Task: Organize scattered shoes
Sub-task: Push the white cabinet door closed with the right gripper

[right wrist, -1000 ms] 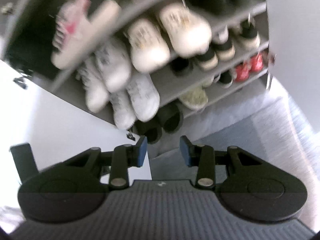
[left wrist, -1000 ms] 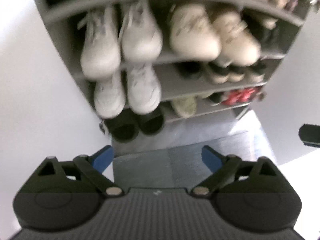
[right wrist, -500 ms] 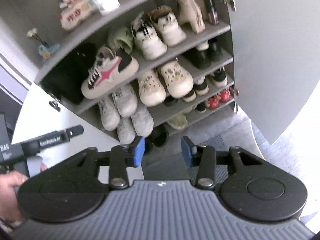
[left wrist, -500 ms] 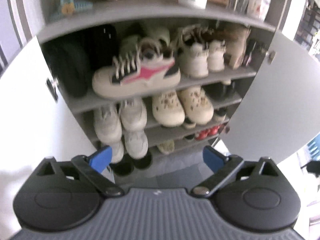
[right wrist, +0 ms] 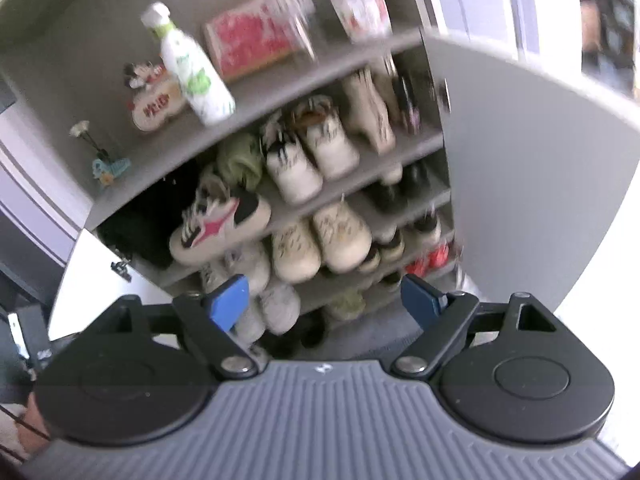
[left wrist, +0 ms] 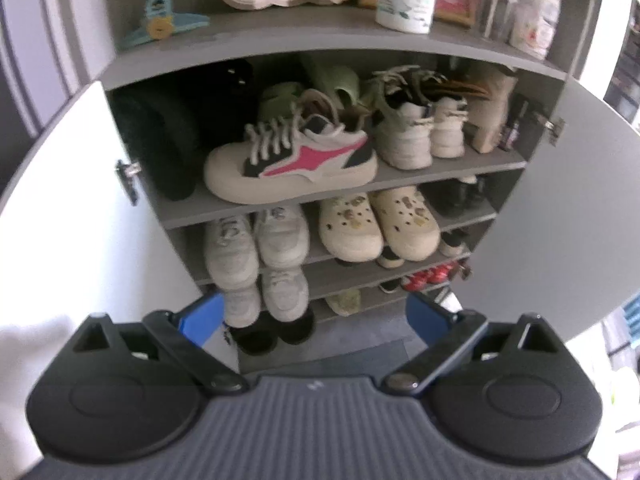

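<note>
left gripper (left wrist: 312,314) spread wide, holds nothing | right gripper (right wrist: 324,300) spread wide too | pink-striped sneaker (left wrist: 292,164) sits sideways at shelf edge (left wrist: 400,178); a bump could knock it off

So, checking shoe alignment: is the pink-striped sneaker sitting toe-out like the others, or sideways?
Sideways. The pink-striped sneaker shows its full side profile along the shelf, while the cream clogs below point toes outward.

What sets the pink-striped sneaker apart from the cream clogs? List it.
The pink-striped sneaker lies sideways along its shelf edge, alone; the cream clogs stand as a pair, toes pointing out, one shelf lower. The sneaker has laces and pink and black panels; the clogs have no laces and carry small charms. Both are cream-based and sit in the open cabinet.
</note>
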The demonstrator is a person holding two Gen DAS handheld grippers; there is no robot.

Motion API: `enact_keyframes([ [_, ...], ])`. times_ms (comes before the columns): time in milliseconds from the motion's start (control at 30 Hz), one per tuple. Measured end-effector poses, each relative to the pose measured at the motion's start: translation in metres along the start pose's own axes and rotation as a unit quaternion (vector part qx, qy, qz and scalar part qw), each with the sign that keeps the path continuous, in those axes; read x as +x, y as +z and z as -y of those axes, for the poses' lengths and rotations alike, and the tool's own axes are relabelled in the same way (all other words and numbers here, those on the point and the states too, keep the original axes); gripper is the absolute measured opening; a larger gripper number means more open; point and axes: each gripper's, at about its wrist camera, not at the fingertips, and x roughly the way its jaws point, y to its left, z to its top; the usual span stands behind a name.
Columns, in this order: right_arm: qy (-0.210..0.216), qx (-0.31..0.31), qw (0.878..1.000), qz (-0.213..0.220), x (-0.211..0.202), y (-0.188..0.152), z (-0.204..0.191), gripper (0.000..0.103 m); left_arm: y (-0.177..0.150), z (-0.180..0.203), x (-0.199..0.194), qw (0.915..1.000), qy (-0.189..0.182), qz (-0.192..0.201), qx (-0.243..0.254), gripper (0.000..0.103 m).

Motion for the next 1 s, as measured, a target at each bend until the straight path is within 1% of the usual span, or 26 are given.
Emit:
enact_keyframes([
  [67,0.000,-0.042,0.999,0.003,-0.001,0.032,0.023,0.085,0.001,0.004,-0.001,0.9998,0.017,0.006,-0.009,0.099],
  [133,-0.003,-0.064,0.998,-0.004,0.003,0.061,0.053,0.085,0.003,0.008,0.003,0.9989,0.039,0.007,-0.027,0.099],
  [167,-0.003,-0.065,0.998,-0.016,0.008,0.070,0.070,0.085,0.004,0.011,0.003,0.9983,0.046,0.005,-0.035,0.099],
  [233,-0.002,-0.066,0.997,-0.040,0.018,0.088,0.102,0.085,0.011,0.022,0.001,0.9948,0.069,-0.008,-0.075,0.098],
  [267,-0.001,-0.067,0.996,-0.051,0.024,0.097,0.119,0.085,0.013,0.026,-0.001,0.9933,0.073,-0.011,-0.088,0.098],
  [333,0.000,-0.068,0.995,-0.075,0.034,0.114,0.152,0.084,0.021,0.040,-0.010,0.9890,0.087,-0.005,-0.120,0.098],
  [400,0.001,-0.070,0.993,-0.099,0.045,0.132,0.185,0.084,0.026,0.057,-0.018,0.9862,0.098,-0.002,-0.133,0.098],
  [467,0.002,-0.071,0.990,-0.122,0.055,0.150,0.217,0.074,0.029,0.073,-0.026,0.9859,0.108,-0.003,-0.128,0.098],
  [500,0.005,-0.073,0.988,-0.133,0.061,0.155,0.228,0.073,0.029,0.080,-0.030,0.9860,0.113,-0.004,-0.123,0.098],
  [567,0.022,-0.081,0.985,-0.151,0.076,0.154,0.229,0.066,0.028,0.096,-0.034,0.9864,0.120,-0.006,-0.112,0.098],
  [633,0.036,-0.087,0.982,-0.164,0.081,0.151,0.235,0.062,0.027,0.105,-0.037,0.9858,0.123,-0.016,-0.113,0.098],
  [700,0.040,-0.082,0.982,-0.166,0.083,0.149,0.241,0.055,0.028,0.116,-0.036,0.9856,0.114,-0.022,-0.122,0.098],
  [767,0.041,-0.078,0.983,-0.161,0.083,0.145,0.246,0.037,0.032,0.124,-0.039,0.9866,0.113,-0.017,-0.117,0.098],
  [833,0.042,-0.073,0.984,-0.157,0.083,0.141,0.251,0.027,0.034,0.132,-0.039,0.9875,0.117,-0.010,-0.105,0.098],
  [1000,0.063,-0.095,0.978,-0.172,0.083,0.138,0.245,0.028,0.037,0.147,-0.035,0.9896,0.108,-0.007,-0.095,0.098],
])
